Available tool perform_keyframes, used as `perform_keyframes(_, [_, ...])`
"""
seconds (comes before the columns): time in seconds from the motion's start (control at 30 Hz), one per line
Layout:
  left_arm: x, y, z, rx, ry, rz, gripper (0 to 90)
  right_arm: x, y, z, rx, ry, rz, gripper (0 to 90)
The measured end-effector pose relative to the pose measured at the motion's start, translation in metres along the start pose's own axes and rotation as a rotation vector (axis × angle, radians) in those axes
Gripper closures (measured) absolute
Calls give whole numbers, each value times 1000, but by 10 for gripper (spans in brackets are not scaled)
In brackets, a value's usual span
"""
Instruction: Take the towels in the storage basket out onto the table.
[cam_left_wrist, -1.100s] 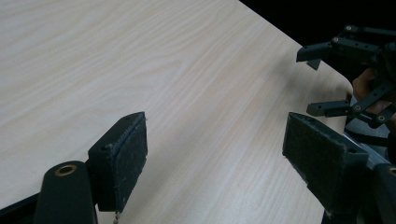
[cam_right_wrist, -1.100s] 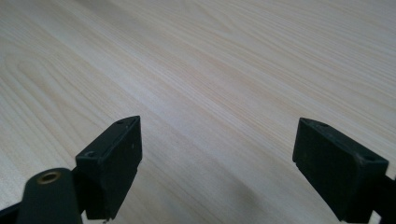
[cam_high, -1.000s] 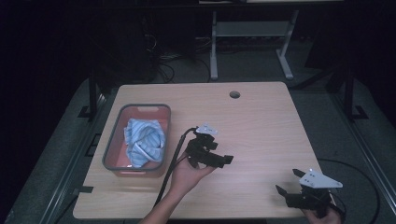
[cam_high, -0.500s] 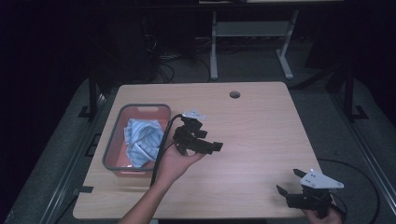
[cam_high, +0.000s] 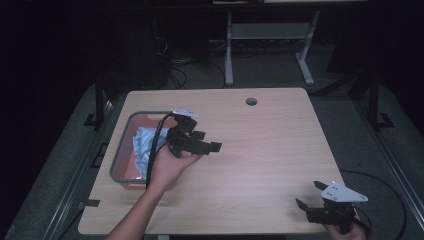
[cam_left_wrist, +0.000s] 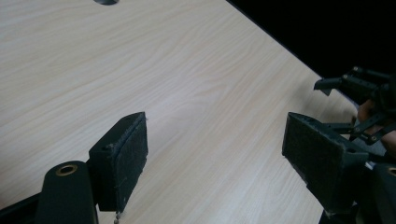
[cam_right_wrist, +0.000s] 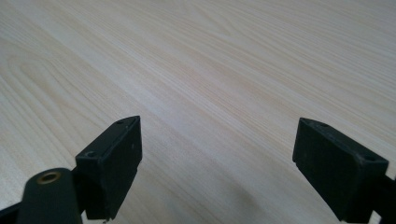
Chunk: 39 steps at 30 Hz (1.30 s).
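A person's left hand (cam_high: 167, 162) is holding the left gripper (cam_high: 212, 146) just beside the right rim of the grey bin (cam_high: 120, 150), its jaws standing wide apart with nothing between them and pointing away from the bin across the bare wooden worktop (cam_high: 270, 145). A black cable (cam_high: 159, 135) is arching from the gripper back over the bin's near corner. Inside the bin, a crumpled light-blue striped cloth (cam_high: 142, 142) is lying, with the red floor of the bin showing at its near end. Well apart from the bin, at the worktop's near right corner, the right gripper (cam_high: 305, 207) is resting low under its grey three-cornered plate (cam_high: 342, 192), jaws likewise spread wide and holding nothing. In the left gripper view, the two padded fingers (cam_left_wrist: 128, 154) are framing empty wood grain, with the right gripper (cam_left_wrist: 357, 86) showing far off at the worktop's edge. A round cable hole (cam_high: 251, 101) is sitting near the far edge, beyond the bin.
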<state>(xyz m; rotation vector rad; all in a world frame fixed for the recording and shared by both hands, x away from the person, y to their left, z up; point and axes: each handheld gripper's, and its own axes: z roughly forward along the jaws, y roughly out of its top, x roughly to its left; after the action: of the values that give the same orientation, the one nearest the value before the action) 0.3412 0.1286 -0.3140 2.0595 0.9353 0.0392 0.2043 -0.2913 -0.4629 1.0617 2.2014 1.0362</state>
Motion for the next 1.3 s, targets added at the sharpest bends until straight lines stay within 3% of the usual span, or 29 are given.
perform_keyframes(0.37, [30,-5,-29,-6,67,-62,221,-1,0,-1,-3,-5,-5,151])
perform_keyframes(0.87, [70,-26,-63,-23,185,-146,226,0,0,-1,-1,-5,-1,152])
perform_keyframes(1.2, [89,-41,-76,-17,251,-192,226,0,0,-1,0,-9,-2,151])
perform_keyframes(1.3, [98,-49,-78,-18,270,-223,227,-1,-1,-1,-4,-9,-6,152])
